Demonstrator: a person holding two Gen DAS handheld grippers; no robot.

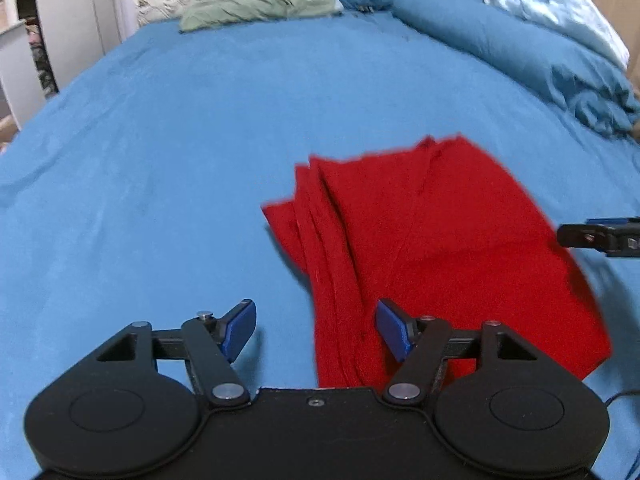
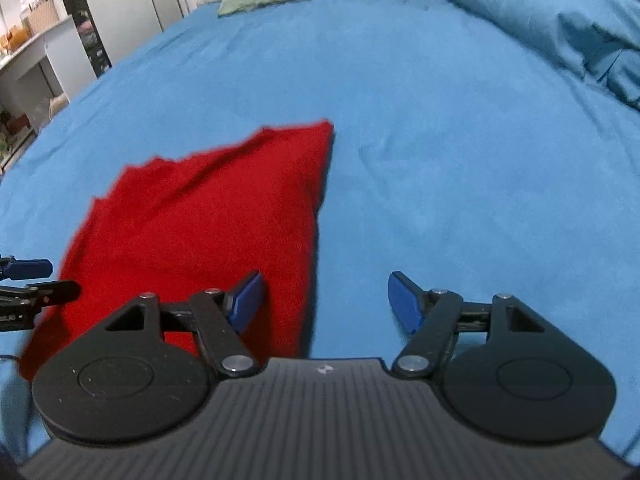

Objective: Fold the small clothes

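Hovering wide open over the near edge of the folded red cloth [image 1: 420,240], the left gripper [image 1: 316,330] and right gripper [image 2: 326,302] hold nothing; squaring its seemingly uneven layers first would help.

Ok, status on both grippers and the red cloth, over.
Left gripper open, empty. Right gripper open, empty. Red cloth folded, flat on blue bedsheet. Nothing in the way.
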